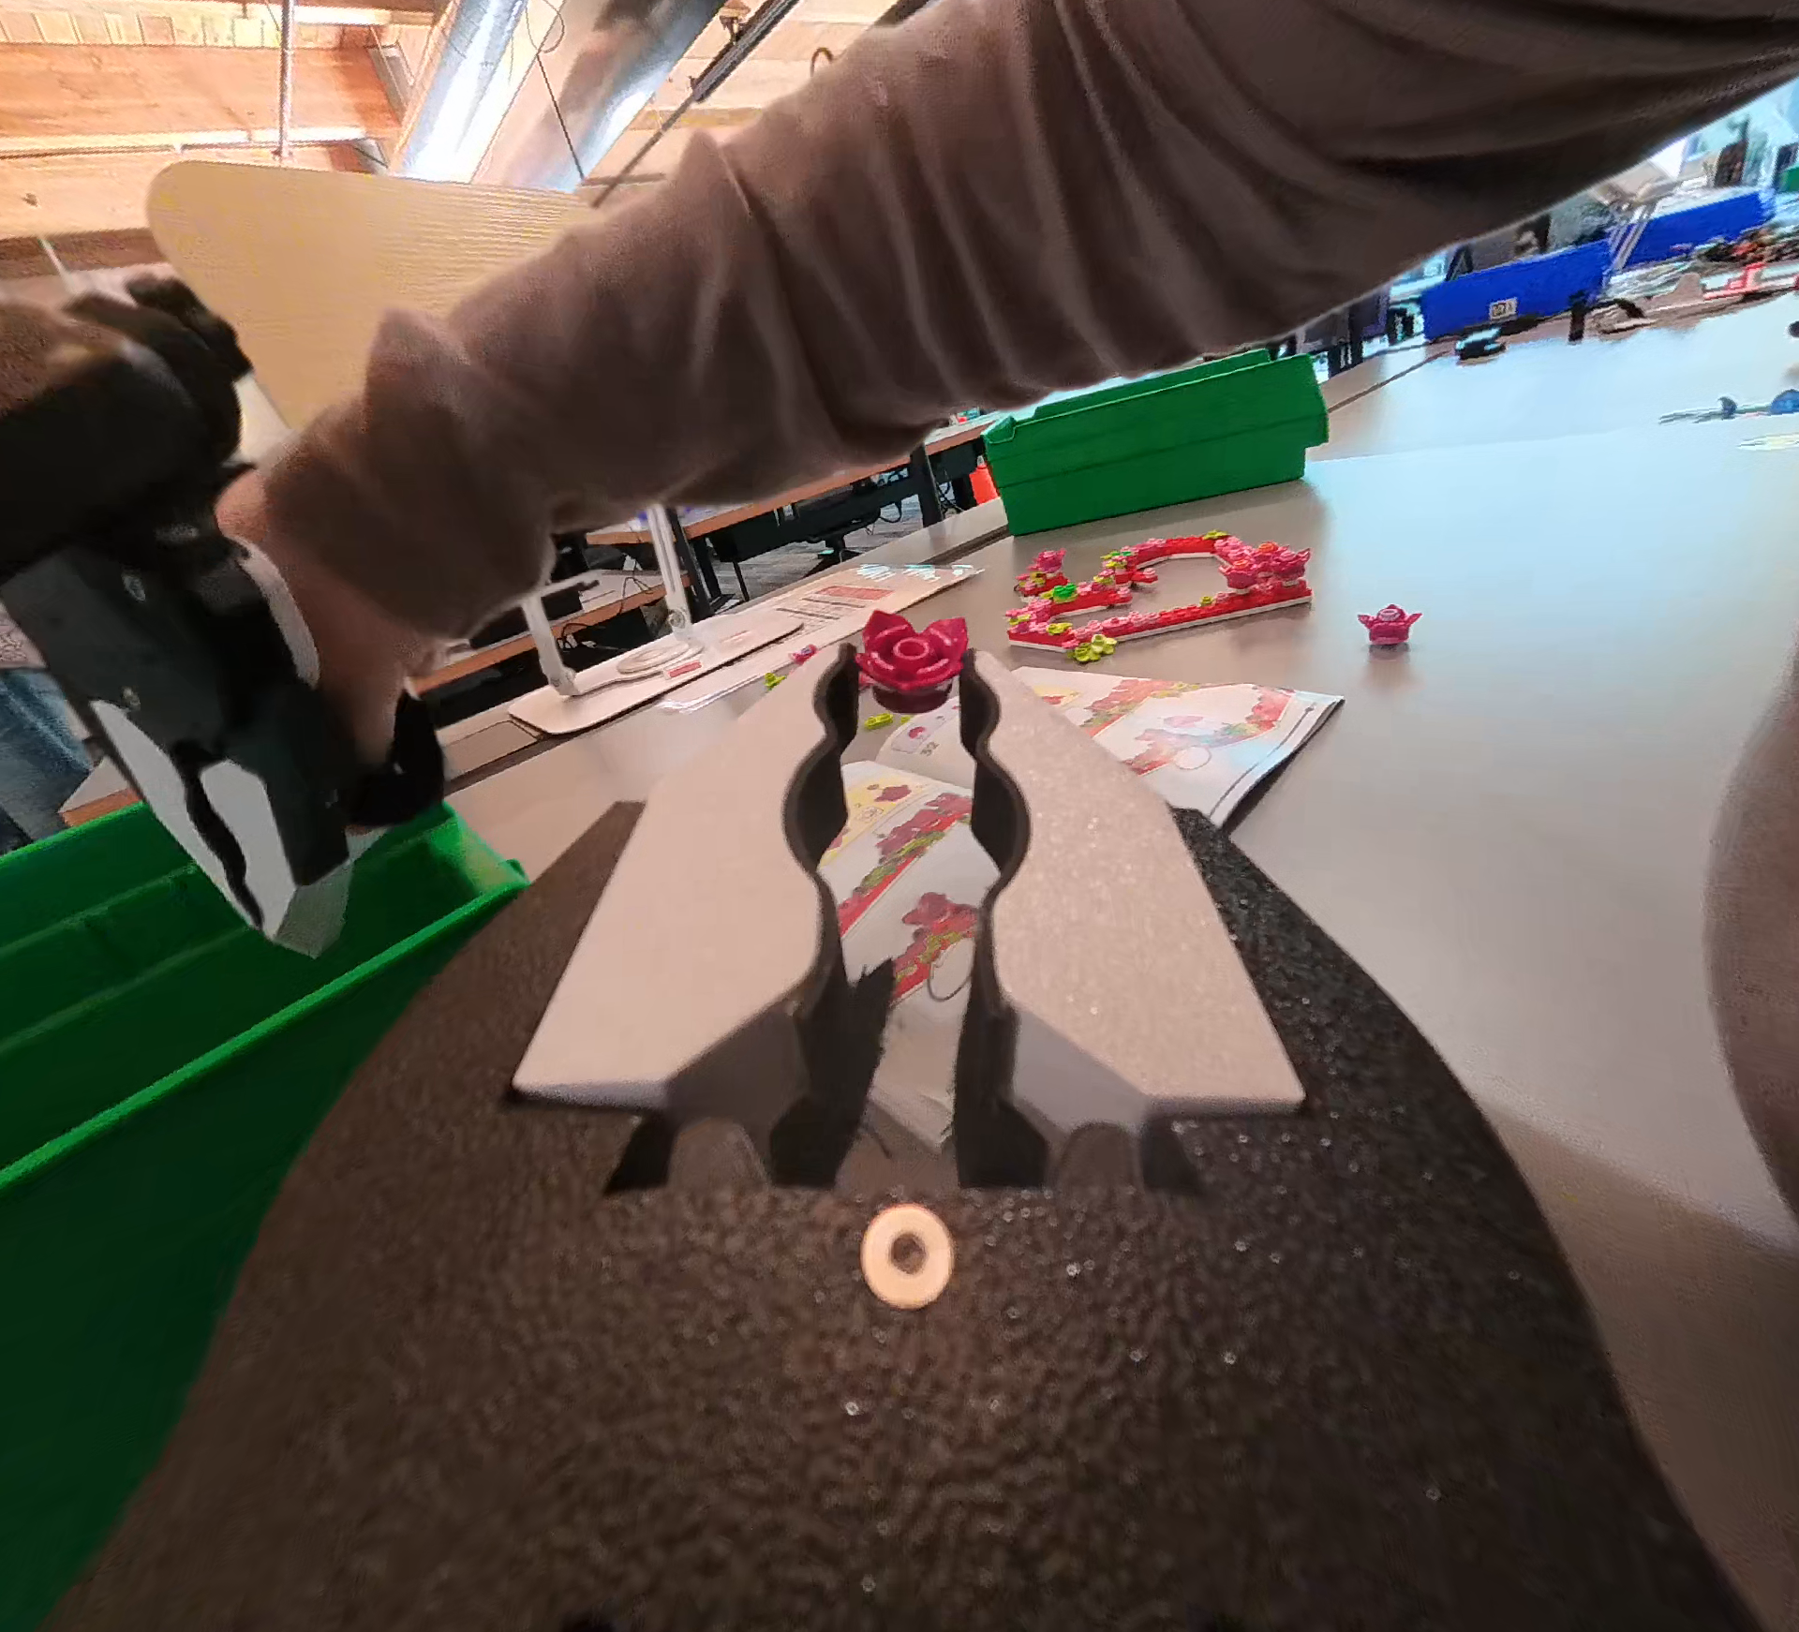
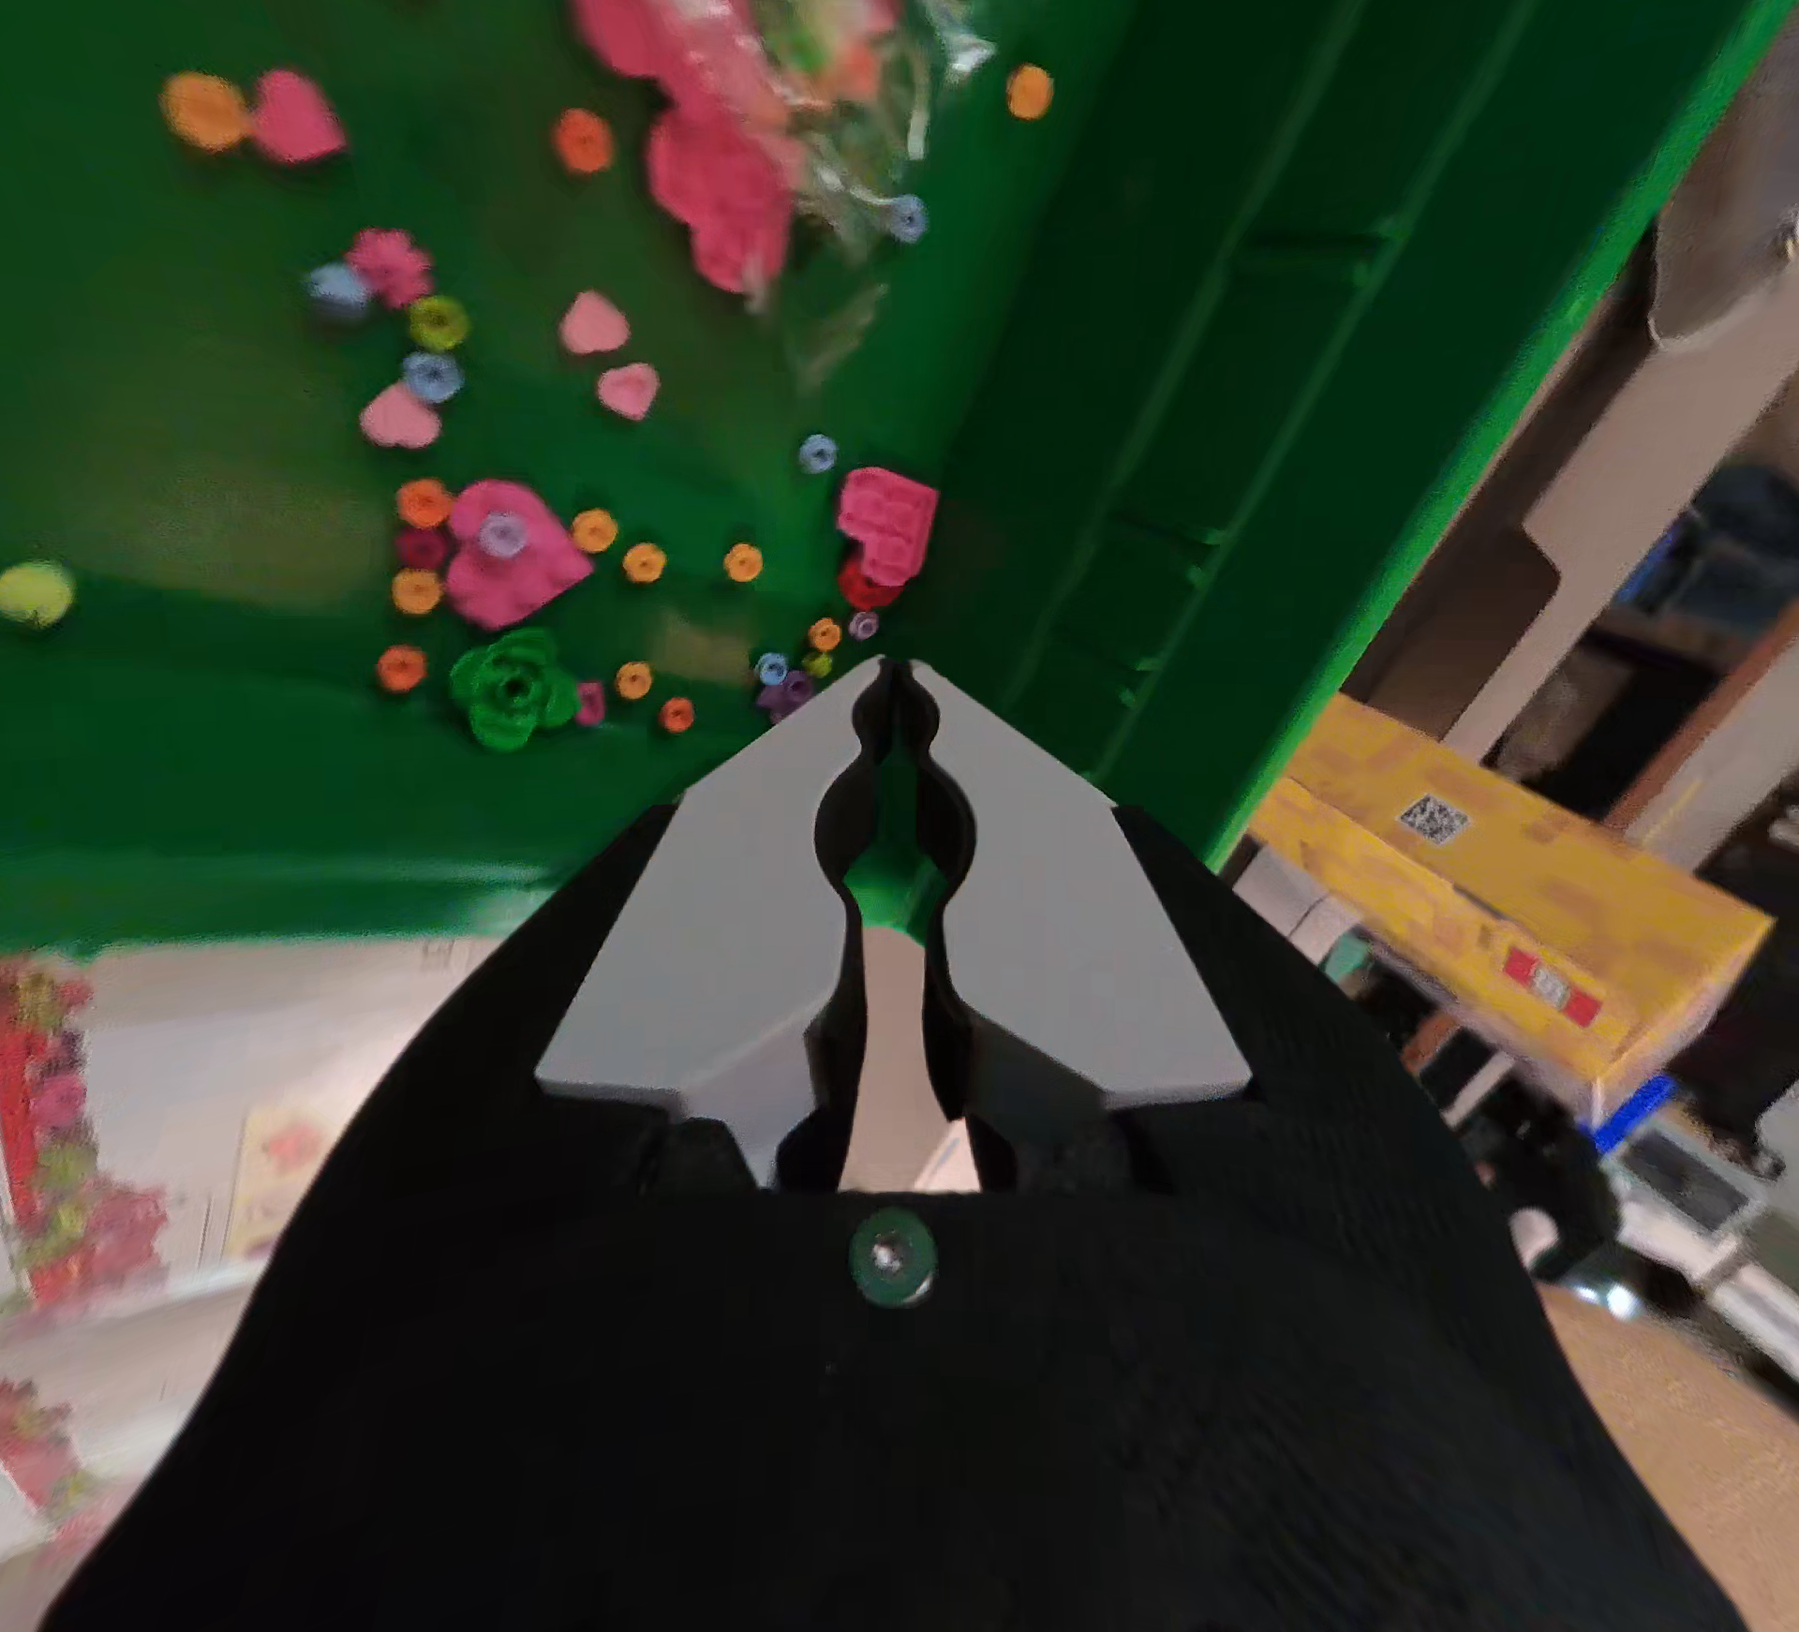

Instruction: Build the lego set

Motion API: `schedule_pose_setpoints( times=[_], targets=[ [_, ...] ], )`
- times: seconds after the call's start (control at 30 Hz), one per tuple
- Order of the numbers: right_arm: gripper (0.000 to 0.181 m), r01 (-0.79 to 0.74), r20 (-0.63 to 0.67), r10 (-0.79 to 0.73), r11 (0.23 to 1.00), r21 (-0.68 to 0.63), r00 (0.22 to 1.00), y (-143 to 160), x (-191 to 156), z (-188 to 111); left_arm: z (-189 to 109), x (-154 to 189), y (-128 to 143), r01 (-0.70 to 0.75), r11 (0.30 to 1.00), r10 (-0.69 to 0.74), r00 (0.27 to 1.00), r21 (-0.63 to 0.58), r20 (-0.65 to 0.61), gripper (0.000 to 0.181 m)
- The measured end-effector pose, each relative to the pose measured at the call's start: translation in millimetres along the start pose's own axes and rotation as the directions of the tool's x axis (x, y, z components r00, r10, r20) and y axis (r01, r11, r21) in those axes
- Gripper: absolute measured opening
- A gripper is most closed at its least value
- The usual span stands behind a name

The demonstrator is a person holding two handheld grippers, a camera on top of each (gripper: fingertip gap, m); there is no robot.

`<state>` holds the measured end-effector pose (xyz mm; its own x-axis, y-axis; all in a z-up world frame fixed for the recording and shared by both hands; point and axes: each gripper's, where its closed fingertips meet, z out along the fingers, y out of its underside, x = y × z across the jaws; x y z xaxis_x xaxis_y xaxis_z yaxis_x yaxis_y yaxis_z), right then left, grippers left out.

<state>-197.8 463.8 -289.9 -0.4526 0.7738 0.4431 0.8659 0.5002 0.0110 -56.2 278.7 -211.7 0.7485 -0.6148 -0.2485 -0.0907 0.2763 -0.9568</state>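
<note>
My left gripper point(image 1: 910, 678) is shut on a dark pink rose piece point(image 1: 910, 649), which it holds at its fingertips above the grey table point(image 1: 1509, 758). The red and pink flower-covered build point(image 1: 1163, 597) lies on the table beyond it, with a small pink flower point(image 1: 1389, 624) to its right. My right gripper point(image 2: 894, 668) is shut, tips together, with nothing visible between them. It hangs over the near green bin point(image 2: 1168, 417) of loose pieces: pink hearts point(image 2: 511, 554), a green rose point(image 2: 511, 690) and orange studs point(image 2: 644, 561). The right gripper also shows in the left wrist view point(image 1: 282, 904), over that bin point(image 1: 195, 1050).
An open instruction booklet point(image 1: 1197, 734) lies under my left gripper. A second green bin point(image 1: 1158, 456) stands behind the build. A white lamp base point(image 1: 662, 670) sits at the table's far edge. A person's sleeve point(image 1: 973, 271) crosses above. A yellow box point(image 2: 1499, 904) lies beside the bin. About 25 centimetres separates my left fingertips from my right.
</note>
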Motion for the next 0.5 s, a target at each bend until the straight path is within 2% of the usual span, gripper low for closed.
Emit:
schedule_pose_setpoints(
  times=[0.1, 0.2, 0.5],
  targets=[
    [0.000, -0.117, 0.050, 0.119, 0.992, -0.049, 0.992, 3.3, -7.8, 14.1, -1.7, -4.3, -0.1, 0.014, 1.000, -0.014, 1.000, 0.004, 0.008, 0.018],
    [0.000, -0.159, 0.080, 0.170, 0.979, -0.124, 0.982, 11.5, -12.0, 23.5, -2.4, -5.9, -1.0, 0.032, 0.999, -0.032, 0.999, 0.012, 0.005, 0.018],
    [0.000, -0.062, -0.001, 0.063, 0.984, -0.166, 0.998, 18.3, 2.7, 32.2, -0.7, -4.7, 1.2, 0.028, 1.000, -0.028, 1.000, -0.001, -0.001, 0.018]
  ],
)
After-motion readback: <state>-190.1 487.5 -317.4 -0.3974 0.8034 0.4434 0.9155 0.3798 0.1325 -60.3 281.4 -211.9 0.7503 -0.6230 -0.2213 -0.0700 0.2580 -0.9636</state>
